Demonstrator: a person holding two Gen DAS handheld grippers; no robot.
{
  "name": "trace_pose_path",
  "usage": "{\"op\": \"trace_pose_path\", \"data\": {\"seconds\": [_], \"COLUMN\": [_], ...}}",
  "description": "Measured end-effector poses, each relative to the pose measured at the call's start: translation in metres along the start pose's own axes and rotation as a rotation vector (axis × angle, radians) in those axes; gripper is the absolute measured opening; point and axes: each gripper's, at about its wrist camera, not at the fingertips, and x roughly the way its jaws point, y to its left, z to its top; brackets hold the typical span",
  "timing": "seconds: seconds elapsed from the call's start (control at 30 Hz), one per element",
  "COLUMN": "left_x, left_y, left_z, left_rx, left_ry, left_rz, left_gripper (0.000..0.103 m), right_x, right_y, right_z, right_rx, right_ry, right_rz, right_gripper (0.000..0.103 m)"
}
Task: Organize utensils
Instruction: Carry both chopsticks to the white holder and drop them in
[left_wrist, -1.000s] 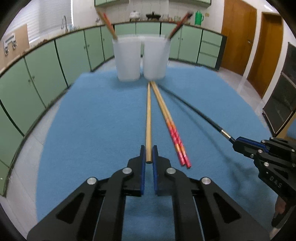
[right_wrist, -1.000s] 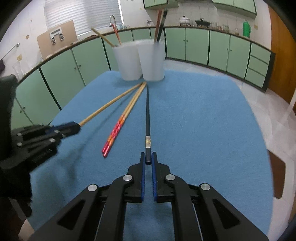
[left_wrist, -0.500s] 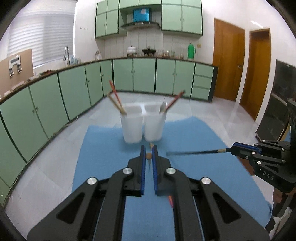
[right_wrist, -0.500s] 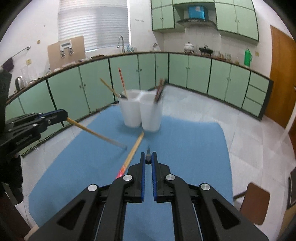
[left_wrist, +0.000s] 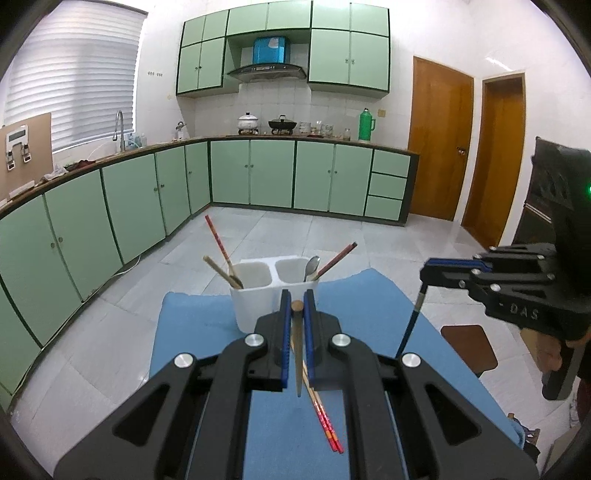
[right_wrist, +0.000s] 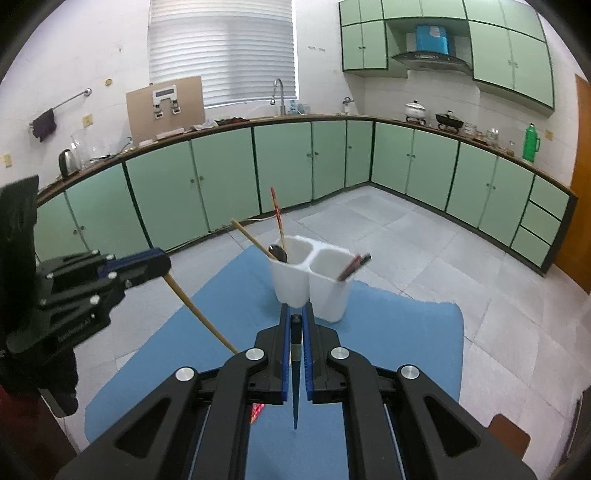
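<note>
My left gripper (left_wrist: 296, 295) is shut on the top end of a plain wooden chopstick (left_wrist: 298, 362) that hangs tip-down above the blue mat (left_wrist: 199, 332). My right gripper (right_wrist: 295, 314) is shut on a black chopstick (right_wrist: 295, 384), also hanging tip-down. Each wrist view shows the other one: the right gripper (left_wrist: 450, 266) with the black chopstick (left_wrist: 410, 325), the left gripper (right_wrist: 147, 262) with the wooden chopstick (right_wrist: 199, 314). A white two-compartment holder (left_wrist: 258, 306) (right_wrist: 295, 284) stands at the mat's far end with several utensils in it. A red-ended chopstick pair (left_wrist: 321, 417) lies on the mat.
The mat (right_wrist: 406, 332) covers a small table with tiled floor around it. A brown stool (left_wrist: 465, 347) stands by the right edge. Green cabinets line the far walls.
Both grippers have risen well above the mat with their chopsticks, which lay flat and now hang tip-down. The holder now lies below the gripper tips; the red-ended pair stays on the mat.
</note>
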Motion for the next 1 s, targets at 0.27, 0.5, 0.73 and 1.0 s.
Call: {"op": "trace_pose_path", "data": {"seconds": [0.27, 0.5, 0.73, 1.0], "left_x": [-0.006, -0.005, 0.036, 0.102], "left_y": [0.002, -0.002, 0.008, 0.031], "left_z": [0.036, 0.089, 0.122, 0.117], "left_rx": [0.022, 0.059, 0.059, 0.013], "left_ry": [-0.076, -0.192, -0.225, -0.138], "left_rz": [-0.002, 0.037, 0.073, 0.071], "left_gripper": [0.006, 0.006, 0.006, 0.006], "right_x": [-0.014, -0.015, 0.019, 0.081], "right_y": [-0.007, -0.016, -0.031, -0.051], "right_z": [0.052, 0.116, 0.156, 0.149], "right_rx": [0.001, 0.005, 0.025, 0.07], "right_ry": [-0.089, -0.21, -0.26, -0.216], "right_rz": [0.033, 0.0, -0.06, -0.077], "right_gripper": [0.006, 0.006, 0.006, 0.006]}}
